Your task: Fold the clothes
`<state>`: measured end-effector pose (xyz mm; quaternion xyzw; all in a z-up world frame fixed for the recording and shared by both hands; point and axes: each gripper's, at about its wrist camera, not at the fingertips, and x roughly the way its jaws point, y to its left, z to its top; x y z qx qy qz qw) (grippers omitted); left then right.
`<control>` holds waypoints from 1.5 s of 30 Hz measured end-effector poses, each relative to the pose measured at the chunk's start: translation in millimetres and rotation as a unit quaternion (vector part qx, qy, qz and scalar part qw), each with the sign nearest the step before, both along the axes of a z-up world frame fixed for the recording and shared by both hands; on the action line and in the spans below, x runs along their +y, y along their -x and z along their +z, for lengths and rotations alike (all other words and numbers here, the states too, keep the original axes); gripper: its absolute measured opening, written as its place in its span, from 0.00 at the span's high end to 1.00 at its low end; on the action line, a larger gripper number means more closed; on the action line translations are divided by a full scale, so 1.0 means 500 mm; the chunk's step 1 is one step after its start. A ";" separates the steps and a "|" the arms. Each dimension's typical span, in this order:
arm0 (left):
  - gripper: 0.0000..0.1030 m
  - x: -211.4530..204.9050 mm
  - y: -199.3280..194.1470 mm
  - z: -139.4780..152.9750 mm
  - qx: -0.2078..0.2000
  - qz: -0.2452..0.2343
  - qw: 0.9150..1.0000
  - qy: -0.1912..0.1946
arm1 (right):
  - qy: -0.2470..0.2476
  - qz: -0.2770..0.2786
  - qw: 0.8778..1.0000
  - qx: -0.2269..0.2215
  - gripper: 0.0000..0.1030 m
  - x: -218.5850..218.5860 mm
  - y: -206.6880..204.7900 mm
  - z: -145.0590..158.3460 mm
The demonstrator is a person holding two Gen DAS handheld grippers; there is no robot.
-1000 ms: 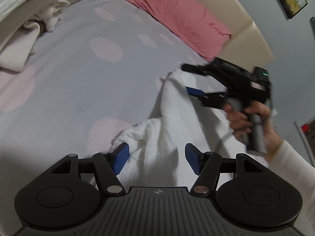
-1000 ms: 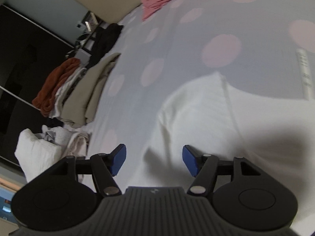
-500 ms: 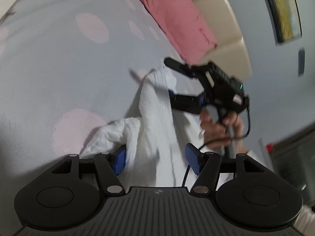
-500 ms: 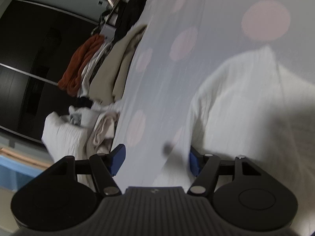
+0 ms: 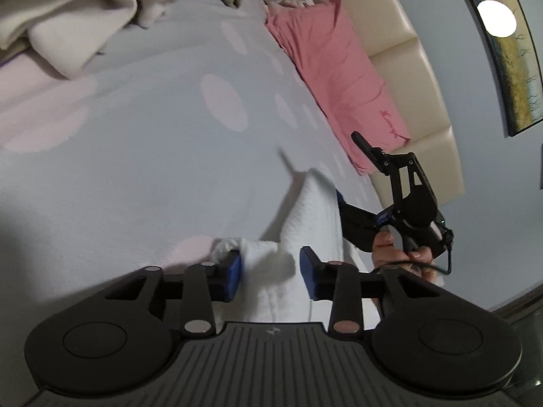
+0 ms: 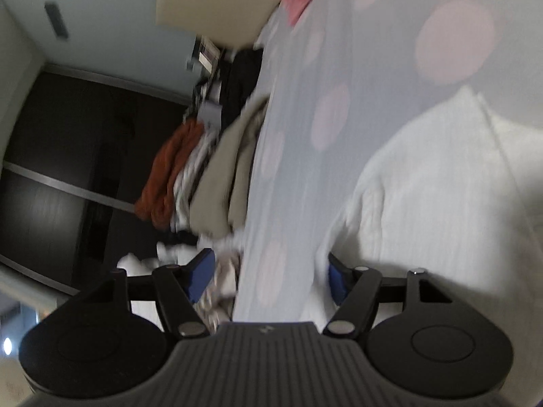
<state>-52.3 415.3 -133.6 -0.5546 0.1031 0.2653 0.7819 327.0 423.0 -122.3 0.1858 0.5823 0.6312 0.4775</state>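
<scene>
Over the bed (image 5: 142, 142), both tongs gape wide: left tongs (image 5: 269, 274) straddle a white garment (image 5: 315, 210); right tongs (image 6: 268, 278) touch its edge.

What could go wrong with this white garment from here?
Both grippers look open, so the raised white garment is only draped over the right gripper and may slide off and bunch. The left gripper straddles a loose fold; closing now could pinch several layers, possibly the dotted bedsheet too.
</scene>
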 end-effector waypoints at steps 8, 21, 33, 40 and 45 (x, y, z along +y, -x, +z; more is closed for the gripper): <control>0.47 -0.016 -0.020 0.031 0.015 -0.080 0.996 -0.038 | 0.089 0.115 0.984 -0.100 0.33 0.033 0.036 0.039; 0.92 -0.018 -0.016 -0.003 0.014 -0.019 1.000 0.005 | 0.165 0.198 0.935 -0.245 0.93 0.072 0.106 0.071; 0.92 -0.009 -0.005 0.001 0.001 0.056 0.998 0.017 | 0.073 0.029 0.986 -0.148 0.94 0.012 0.069 0.033; 0.53 0.005 -0.020 0.025 -0.010 -0.016 1.000 -0.004 | 0.097 0.047 0.993 -0.044 0.39 0.015 0.042 0.004; 0.57 0.001 -0.041 0.034 0.017 -0.057 0.998 -0.027 | 0.116 0.111 0.983 -0.086 0.43 0.009 0.061 0.031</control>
